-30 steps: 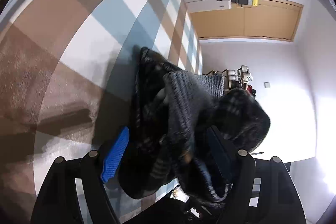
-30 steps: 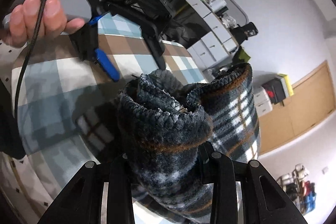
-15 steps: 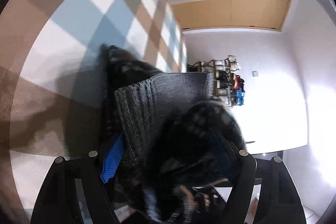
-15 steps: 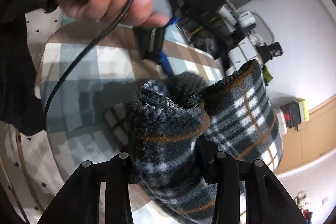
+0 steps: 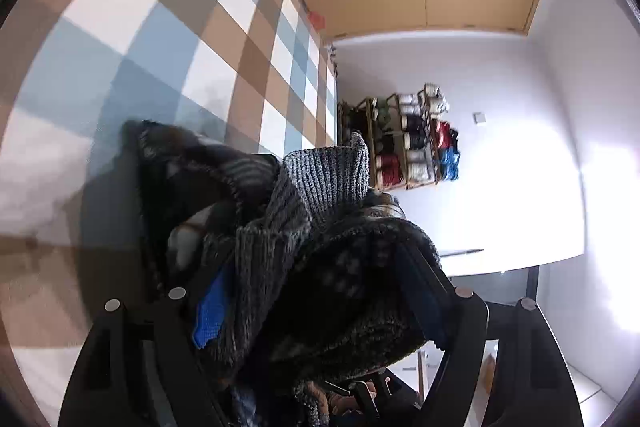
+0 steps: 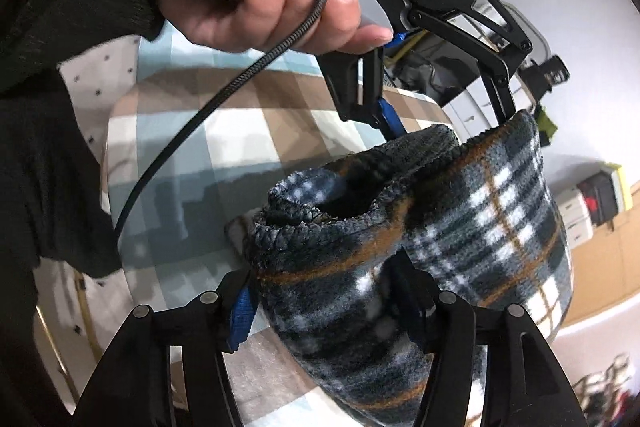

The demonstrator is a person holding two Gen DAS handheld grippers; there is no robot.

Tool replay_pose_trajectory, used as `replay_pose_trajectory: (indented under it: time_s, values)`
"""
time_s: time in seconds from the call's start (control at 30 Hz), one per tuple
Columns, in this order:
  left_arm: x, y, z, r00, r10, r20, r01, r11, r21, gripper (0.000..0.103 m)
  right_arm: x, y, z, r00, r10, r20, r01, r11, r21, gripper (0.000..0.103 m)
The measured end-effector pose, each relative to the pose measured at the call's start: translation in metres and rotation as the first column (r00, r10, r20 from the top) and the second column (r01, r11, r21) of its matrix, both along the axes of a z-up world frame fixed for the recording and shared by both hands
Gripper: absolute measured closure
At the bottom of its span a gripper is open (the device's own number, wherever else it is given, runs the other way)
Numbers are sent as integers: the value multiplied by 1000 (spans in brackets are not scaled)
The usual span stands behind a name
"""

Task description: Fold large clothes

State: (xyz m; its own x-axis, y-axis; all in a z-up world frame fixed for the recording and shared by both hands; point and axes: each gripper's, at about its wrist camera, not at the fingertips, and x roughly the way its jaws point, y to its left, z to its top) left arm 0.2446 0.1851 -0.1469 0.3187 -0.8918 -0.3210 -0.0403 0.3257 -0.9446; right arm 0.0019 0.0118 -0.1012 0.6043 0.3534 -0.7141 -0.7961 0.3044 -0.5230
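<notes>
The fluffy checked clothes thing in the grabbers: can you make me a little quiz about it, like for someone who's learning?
1. True or false: the plaid fleece garment lies spread flat on the checked cloth.
2. Which tool grips the garment? A: only the left tool. B: only the right tool. C: both.
3. Fill in: in the left wrist view, a grey ribbed ___ band of the garment sticks up above the bunch.

Key
1. False; it is bunched up and held off the cloth.
2. C
3. knit
</notes>
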Motion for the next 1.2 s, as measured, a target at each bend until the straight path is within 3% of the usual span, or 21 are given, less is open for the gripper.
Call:
replay_pose_trajectory:
  time_s: [0.07, 0.13, 0.2, 0.37, 0.6, 0.67, 0.73, 0.83, 0.93, 1.03, 1.13, 1.2]
  values:
    - [12, -5, -1, 1000, -15, -18, 15, 1000, 25, 30, 14, -8, 14, 994, -34, -102, 43, 995, 85, 42]
    - [21, -10, -1, 999, -38, -23, 39, 999, 20, 30, 39, -19, 30, 966, -67, -249, 116, 975, 189, 42]
    - [30, -15, -2, 997, -66, -31, 67, 997, 27, 30, 51, -23, 36, 952, -66, -298, 135, 967, 217, 42]
    - [50, -24, -2, 993, -111, -46, 116, 986, 117, 30, 53, -5, 23, 958, -41, -285, 85, 986, 142, 36]
    - [42, -8, -8, 992, -111, -57, 117, 986, 122, 32, 44, 19, 7, 963, -40, -266, 69, 993, 100, 28]
    - [33, 0, 1, 994, -98, -41, 104, 981, 165, 32, 40, 19, 1, 971, -51, -235, 73, 993, 88, 27]
    - [20, 8, 20, 997, -82, -8, 82, 961, 263, 32, 28, 20, -2, 976, -65, -206, 82, 994, 74, 27]
    - [2, 15, 56, 996, -67, 53, 48, 951, 304, 32, 23, 23, -4, 977, -80, -197, 96, 993, 74, 27]
    - [-17, 2, 100, 987, -84, 134, 25, 918, 396, 31, 22, 29, -8, 980, -95, -172, 105, 993, 49, 26]
    - [-28, -39, 123, 970, -188, 155, 99, 885, 455, 30, 14, 37, -15, 988, -92, -127, 91, 996, -11, 19]
    - [-34, -92, 126, 931, -344, 126, 228, 813, 535, 30, 11, 38, -22, 991, -103, -86, 100, 994, -39, 18]
    - [-34, -125, 117, 896, -437, 72, 311, 736, 602, 30, 10, 37, -24, 991, -112, -69, 110, 993, -39, 18]
